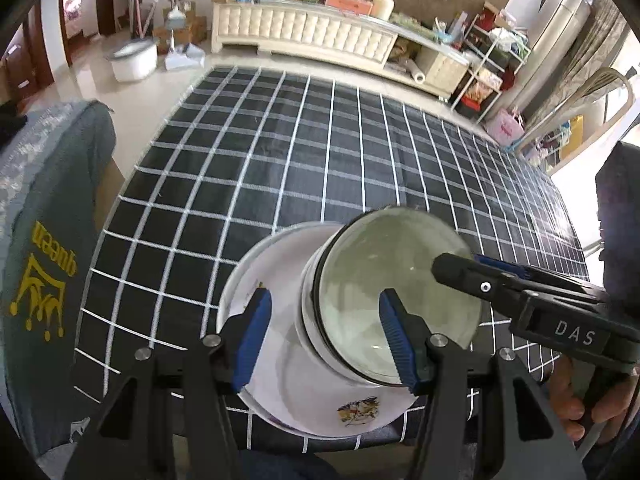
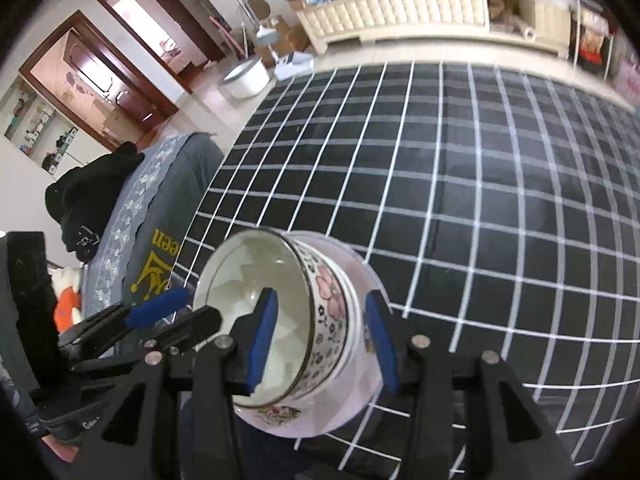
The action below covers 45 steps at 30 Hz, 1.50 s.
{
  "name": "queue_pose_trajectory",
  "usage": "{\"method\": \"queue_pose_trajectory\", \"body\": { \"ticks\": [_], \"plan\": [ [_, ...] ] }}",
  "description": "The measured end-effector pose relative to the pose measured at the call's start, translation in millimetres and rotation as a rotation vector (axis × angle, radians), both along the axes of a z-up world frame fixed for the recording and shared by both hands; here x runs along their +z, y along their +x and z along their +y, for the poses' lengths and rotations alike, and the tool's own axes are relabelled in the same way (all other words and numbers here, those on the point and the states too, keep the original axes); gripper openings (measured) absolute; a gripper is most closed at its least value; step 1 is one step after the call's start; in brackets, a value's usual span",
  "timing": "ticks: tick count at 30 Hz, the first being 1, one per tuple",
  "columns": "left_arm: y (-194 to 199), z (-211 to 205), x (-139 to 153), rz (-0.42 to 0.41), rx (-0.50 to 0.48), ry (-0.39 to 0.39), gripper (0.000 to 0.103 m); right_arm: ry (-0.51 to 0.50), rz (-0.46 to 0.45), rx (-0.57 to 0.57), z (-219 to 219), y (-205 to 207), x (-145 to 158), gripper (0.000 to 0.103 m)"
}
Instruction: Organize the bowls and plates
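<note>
Floral bowl (image 2: 280, 320) (empty, tilted) sits inside white plate (image 1: 304, 392).

I count one plate (image 1: 352, 412) on my table (image 1: 320, 152), white with small printed pictures, near the table's front edge. On that plate sits one bowl (image 1: 400, 292), tilted, with a dark rim and pink flowers on its outer wall. I carry two hand-held grippers: the left one (image 1: 325, 334) over the plate, the right one (image 2: 322, 340) astride the bowl's wall.
</note>
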<state>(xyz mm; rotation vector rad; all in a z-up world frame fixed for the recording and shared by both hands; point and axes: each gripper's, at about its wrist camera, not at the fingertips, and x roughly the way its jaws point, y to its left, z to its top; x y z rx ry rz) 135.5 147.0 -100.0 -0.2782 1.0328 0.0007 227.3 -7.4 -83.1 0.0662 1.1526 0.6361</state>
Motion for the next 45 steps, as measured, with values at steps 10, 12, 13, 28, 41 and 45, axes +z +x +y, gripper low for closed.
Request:
{"method": "queue_pose_trajectory", "body": {
  "ticks": [10,12,13,28,41,45],
  "plan": [
    [-33.4,-26.2,61.1,-0.172,-0.011,0.128,0.054,-0.004,-0.177,-0.049,-28.1,-33.5,46.2,0.051],
    [-39.6,-31.3,71.9,-0.211,-0.015,0.152,0.054,-0.005,-0.208,-0.063,-33.8,-40.9,54.8,0.051],
    [-43.6,-35.5,79.3,-0.235,-0.021,0.164,0.054,-0.003,-0.226,-0.068,-39.2,-46.8,60.5,0.051],
    [-98.7,-72.9,114.7,-0.392,-0.057,0.209,0.082,-0.075,-0.518,-0.141,-81.4,-123.7,121.8,0.069],
    [-168.8,-111.6,124.8,-0.542,-0.089,0.285,0.103,-0.123,-0.677,-0.256,-119.9,-187.3,121.2,0.102],
    [-179.8,-117.9,122.4,-0.545,-0.086,0.302,0.103,-0.081,-0.655,-0.281,-132.1,-200.2,115.0,0.103]
  ]
}}
